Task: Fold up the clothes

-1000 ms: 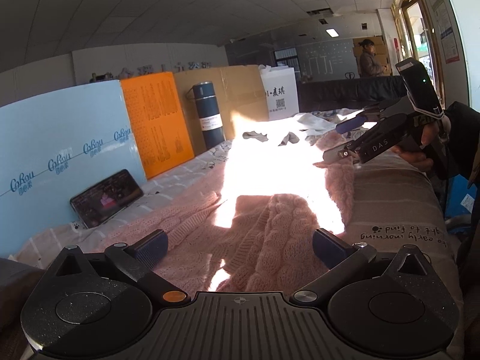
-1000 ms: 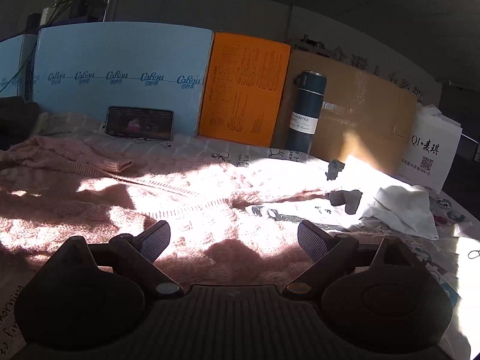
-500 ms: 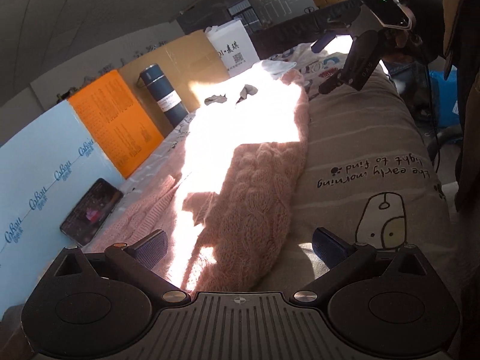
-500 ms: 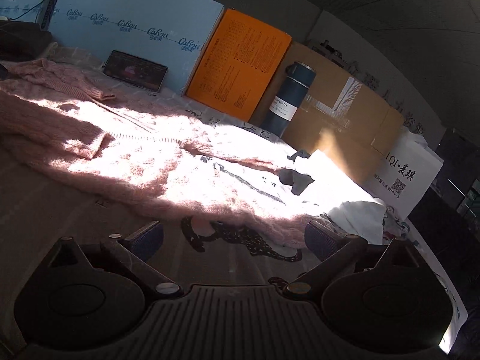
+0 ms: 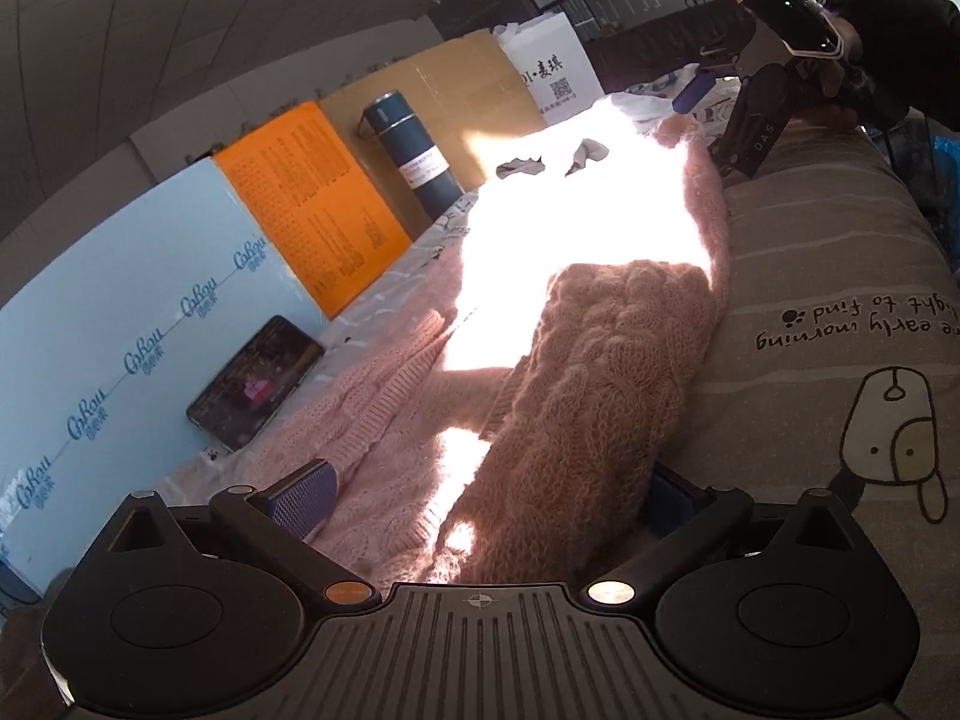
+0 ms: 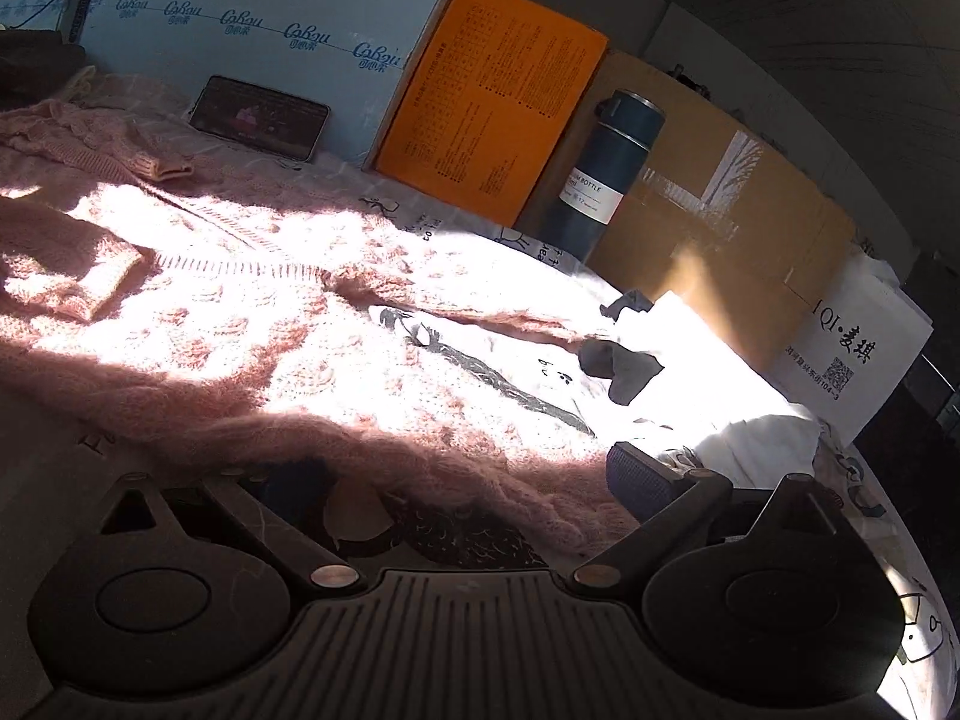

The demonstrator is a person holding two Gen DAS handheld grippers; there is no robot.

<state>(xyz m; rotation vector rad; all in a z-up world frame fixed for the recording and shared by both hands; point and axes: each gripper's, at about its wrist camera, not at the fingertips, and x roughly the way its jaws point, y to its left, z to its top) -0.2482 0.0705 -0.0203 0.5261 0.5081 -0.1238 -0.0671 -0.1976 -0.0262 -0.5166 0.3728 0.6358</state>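
Left gripper [image 5: 480, 498] wide, pink sweater [image 5: 600, 384] edge lying between the fingers, pads not pressing. Right gripper [image 6: 468, 474] wide but closing, sweater hem between its fingers too, unpinched. Beyond the fingertips: phone [image 6: 259, 117], blue bottle [image 6: 606, 174].

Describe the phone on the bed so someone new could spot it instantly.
Start at the pale blue board standing along the far edge of the bed. A dark phone leans against its foot, screen lit, just beyond the pink knitted sweater. It is the only flat glossy slab there; the orange board and blue bottle stand further right.
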